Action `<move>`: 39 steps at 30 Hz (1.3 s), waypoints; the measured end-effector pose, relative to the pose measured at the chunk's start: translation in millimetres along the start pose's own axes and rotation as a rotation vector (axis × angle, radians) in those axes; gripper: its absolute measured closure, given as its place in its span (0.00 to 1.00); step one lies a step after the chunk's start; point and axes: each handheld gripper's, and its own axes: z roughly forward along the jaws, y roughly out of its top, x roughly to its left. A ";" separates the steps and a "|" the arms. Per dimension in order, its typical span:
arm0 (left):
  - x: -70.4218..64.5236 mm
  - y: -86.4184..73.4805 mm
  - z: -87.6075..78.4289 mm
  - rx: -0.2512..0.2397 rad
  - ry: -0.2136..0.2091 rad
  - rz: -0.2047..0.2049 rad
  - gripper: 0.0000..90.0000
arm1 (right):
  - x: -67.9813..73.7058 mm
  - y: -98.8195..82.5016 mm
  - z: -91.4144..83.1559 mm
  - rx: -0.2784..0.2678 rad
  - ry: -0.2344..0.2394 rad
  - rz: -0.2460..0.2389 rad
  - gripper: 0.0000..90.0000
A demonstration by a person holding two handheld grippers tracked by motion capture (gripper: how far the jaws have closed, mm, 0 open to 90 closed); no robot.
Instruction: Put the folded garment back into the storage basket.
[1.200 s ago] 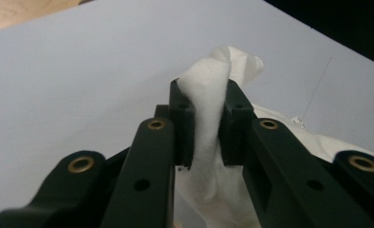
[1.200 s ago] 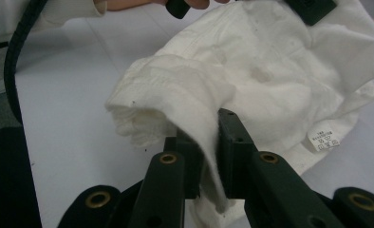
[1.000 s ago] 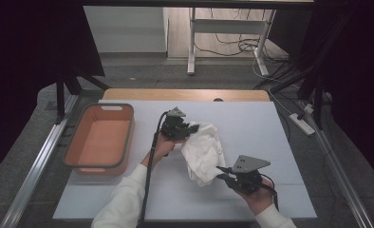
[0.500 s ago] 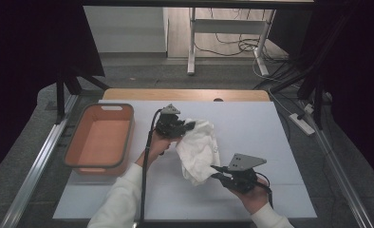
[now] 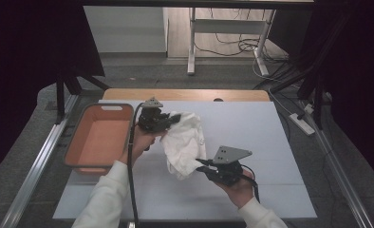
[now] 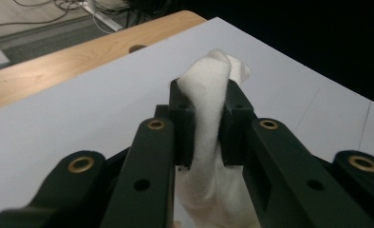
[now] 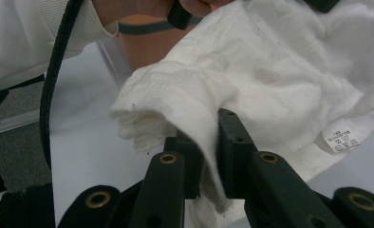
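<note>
Cloth: a white cloth [image 5: 184, 142] hangs in the air above the counter [image 5: 270, 142], stretched between the 2 grippers, just to the right of the orange bin.
Cloth detail: a small printed label [image 7: 342, 139] shows on 1 edge in the right gripper view; the fabric is creased and bunched.
Left gripper: the left gripper [image 5: 168, 119] is clamped on the upper end of the cloth; in the left gripper view its 2 jaws pinch a fold of white fabric [image 6: 209, 118] that bulges out above them.
Right gripper: the right gripper [image 5: 200, 165] is clamped on the lower end of the cloth, farther from the bin than the left gripper; in the right gripper view a hem [image 7: 194, 114] runs down between its 2 jaws.
Bin: an orange bin [image 5: 99, 137] with a grey rim sits on the left part of the counter, just left of the left gripper and apart from the cloth.
Counter: white sheet over a wooden top; the wood shows as a strip [image 5: 185, 94] along the far edge, beyond the bin.
Sleeves: both forearms wear white sleeves [image 5: 102, 199].
</note>
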 end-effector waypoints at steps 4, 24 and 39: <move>6.9 2.4 -14.7 -0.009 0.020 -0.002 0.86 | 2.8 10.5 10.0 -0.018 0.015 -0.013 0.89; 40.4 -1.6 -76.0 -0.033 0.108 -0.028 0.86 | 19.6 51.9 63.9 -0.032 0.074 -0.046 0.89; 68.3 -7.8 -123.2 -0.050 0.177 -0.048 0.86 | 32.5 85.1 106.4 -0.038 0.124 -0.072 0.89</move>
